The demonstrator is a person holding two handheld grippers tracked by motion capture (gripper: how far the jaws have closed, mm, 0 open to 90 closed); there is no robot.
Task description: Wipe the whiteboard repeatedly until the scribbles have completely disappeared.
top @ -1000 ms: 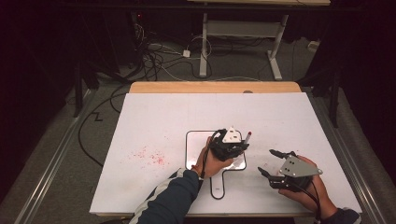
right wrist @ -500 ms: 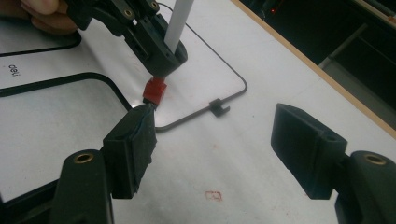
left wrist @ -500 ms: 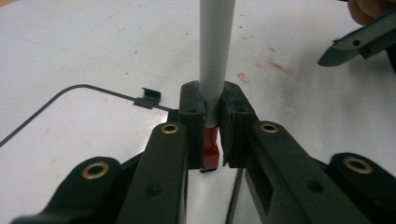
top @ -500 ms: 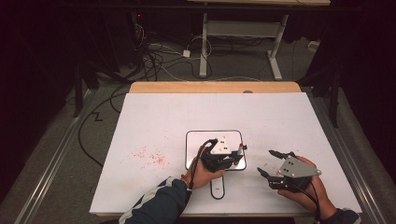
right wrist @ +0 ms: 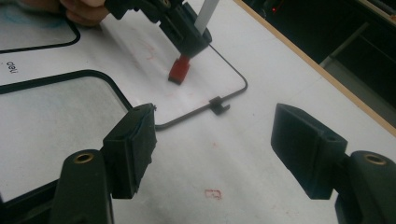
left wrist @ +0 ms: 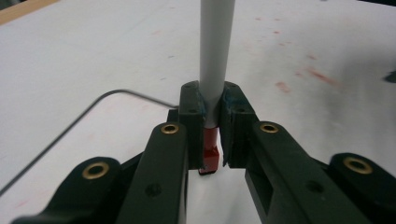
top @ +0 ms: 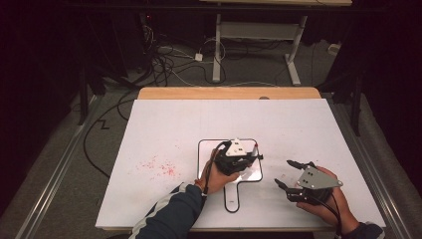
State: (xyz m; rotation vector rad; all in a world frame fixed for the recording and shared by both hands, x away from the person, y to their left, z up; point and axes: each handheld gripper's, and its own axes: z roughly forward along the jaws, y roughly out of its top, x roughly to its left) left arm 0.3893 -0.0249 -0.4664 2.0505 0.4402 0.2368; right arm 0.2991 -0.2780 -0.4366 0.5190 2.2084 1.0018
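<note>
Left tool point(left wrist: 212, 140) clamped on a slim white marker point(left wrist: 215, 56) with a red, blocky tip, held over the small whiteboard point(top: 251, 174): smooth white panel, thin black rounded outline, stubby handle. Matte white tabletop point(top: 164, 124), faint red smudges. Right tool point(right wrist: 212, 149) jaws wide apart, nothing between, just beside the board.

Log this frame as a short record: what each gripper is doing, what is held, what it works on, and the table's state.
left gripper: shut on a white stick with a red block tip
tip position: low over the small whiteboard, contact cannot be told
whiteboard: white panel with black rim and a handle toward the person, faint red smears
right gripper: open, holding nothing, beside the whiteboard's right edge
table: white top, red specks left of the whiteboard
</note>
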